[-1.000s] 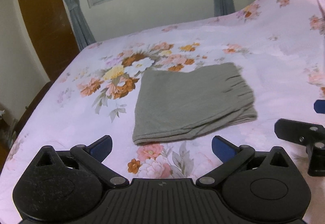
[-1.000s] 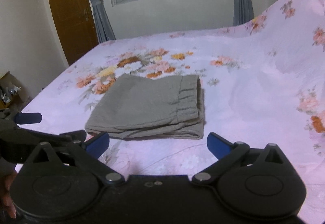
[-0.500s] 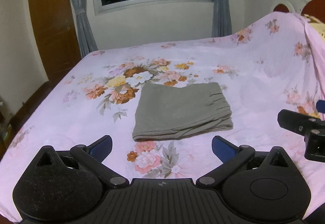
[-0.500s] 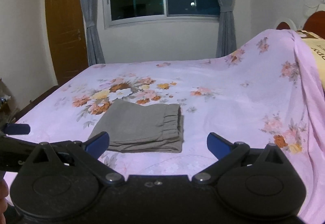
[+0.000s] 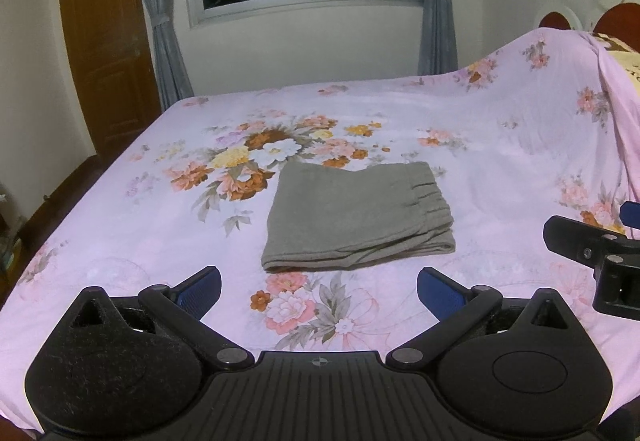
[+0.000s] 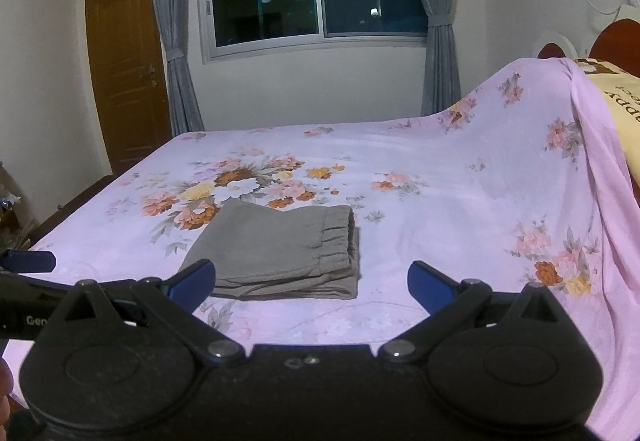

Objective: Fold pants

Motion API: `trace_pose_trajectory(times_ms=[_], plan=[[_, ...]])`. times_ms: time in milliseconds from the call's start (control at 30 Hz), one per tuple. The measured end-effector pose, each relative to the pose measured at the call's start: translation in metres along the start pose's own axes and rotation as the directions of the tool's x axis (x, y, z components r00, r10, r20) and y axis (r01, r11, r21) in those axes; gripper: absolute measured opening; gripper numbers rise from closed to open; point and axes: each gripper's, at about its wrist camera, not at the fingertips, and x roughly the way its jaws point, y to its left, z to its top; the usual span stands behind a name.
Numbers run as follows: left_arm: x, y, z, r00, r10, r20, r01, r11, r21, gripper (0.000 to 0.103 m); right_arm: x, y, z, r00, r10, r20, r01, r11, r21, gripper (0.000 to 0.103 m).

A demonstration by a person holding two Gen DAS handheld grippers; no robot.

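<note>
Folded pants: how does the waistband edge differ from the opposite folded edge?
On the pants, the waistband edge on the right is gathered into elastic puckers with stacked layers showing; the opposite edge on the left is smooth and plain. The waistband edge lies over plain pink bedsheet, the opposite edge nearer the flower print. Both lie flat, same grey.

Both wrist views face bed (image 5: 500,169), share pants (image 5: 356,217)

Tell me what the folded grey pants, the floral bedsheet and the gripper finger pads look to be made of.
Pants: soft matte knit, probably cotton jersey; it drapes limply and the waistband gathers like elastic.
Bedsheet: thin, smooth woven cloth with printed flowers and fine creases; cotton or polyester, I cannot tell which.
Finger pads: blue, finely textured, likely rubber or soft plastic, set on matte black plastic arms.
</note>
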Motion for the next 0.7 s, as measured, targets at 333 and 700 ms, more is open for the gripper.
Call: trace_pose_trajectory(times_ms=[333,700], plan=[[0.0026,0.0031,0.0002,1.000,0.004,-0.005,-0.005,1.000,-0.011,0.103,-0.0012,0.0038,-0.0006,1.000,-0.004,-0.003,0.004,1.000,-0.004,0.103],[0.0037,0.0041,0.0000,1.000,-0.002,-0.016,0.001,1.000,-0.022,0.103,0.0001,0.0030,0.0006,1.000,0.000,-0.012,0.000,1.000,-0.005,0.103]])
